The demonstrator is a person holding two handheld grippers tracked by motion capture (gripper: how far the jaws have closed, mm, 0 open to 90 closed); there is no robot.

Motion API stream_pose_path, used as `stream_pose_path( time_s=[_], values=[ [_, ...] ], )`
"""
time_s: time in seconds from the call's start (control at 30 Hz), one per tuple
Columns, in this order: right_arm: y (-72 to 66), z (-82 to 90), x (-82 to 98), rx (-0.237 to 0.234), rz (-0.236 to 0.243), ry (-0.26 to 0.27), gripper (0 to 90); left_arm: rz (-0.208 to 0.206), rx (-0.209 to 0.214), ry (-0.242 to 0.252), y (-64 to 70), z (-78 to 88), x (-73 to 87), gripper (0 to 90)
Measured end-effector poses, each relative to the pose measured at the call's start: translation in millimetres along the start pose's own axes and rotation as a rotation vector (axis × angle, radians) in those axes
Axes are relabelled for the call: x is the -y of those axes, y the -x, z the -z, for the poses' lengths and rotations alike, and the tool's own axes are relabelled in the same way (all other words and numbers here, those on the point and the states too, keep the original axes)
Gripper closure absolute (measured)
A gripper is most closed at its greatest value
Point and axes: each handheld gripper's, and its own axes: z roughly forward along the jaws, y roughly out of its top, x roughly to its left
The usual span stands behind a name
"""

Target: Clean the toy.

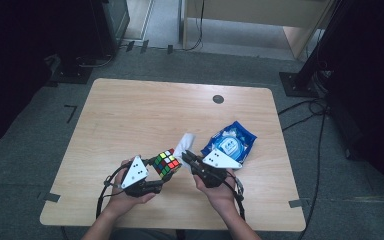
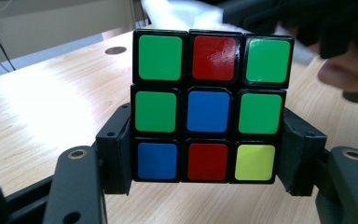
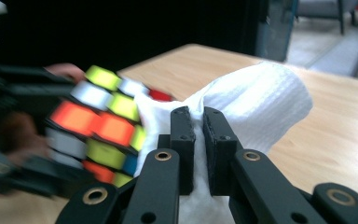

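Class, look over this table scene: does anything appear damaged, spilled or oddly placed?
Nothing stands out. The left gripper clamps a scrambled Rubik's cube, the right gripper pinches a white wipe against it, and the blue wipes packet lies flat.

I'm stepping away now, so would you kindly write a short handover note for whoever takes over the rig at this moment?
Left gripper: jaws shut on the puzzle cube, gripping its lower layer from both sides and holding it up near the table's front edge.
Right gripper: jaws shut on a white wipe, which is pressed against the cube's side.
Blue wipe pack lies on the table just beyond the right gripper.
Done: cube picked up, wipe in hand and brought to the cube.
Left: apparently wiping the cube's faces; how many are already cleaned cannot be told. Then set cube and wipe down.
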Motion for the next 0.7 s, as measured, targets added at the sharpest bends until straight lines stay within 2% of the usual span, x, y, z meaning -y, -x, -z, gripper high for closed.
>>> stream_pose_path(
  time_s=[0.07, 0.17, 0.27, 0.7],
  values=[
    [5.4, -3.6, 5.1, 0.024, 0.0, -0.036, 84.8, 0.019, 0.008, 0.026, -3.1, 3.1, -1.8, 34.1],
    [11.6, -8.9, 14.0, 0.047, -0.024, -0.083, 84.5, 0.031, -0.004, 0.025, -7.2, 6.0, -2.0, 34.2],
    [15.5, -11.9, 19.2, 0.056, -0.035, -0.102, 84.4, 0.044, -0.016, 0.024, -11.6, 7.2, -0.4, 34.1],
    [18.1, -7.9, 17.2, 0.07, -0.042, -0.083, 84.5, 0.053, -0.031, 0.02, -14.6, 7.6, 0.2, 34.1]
  ],
)
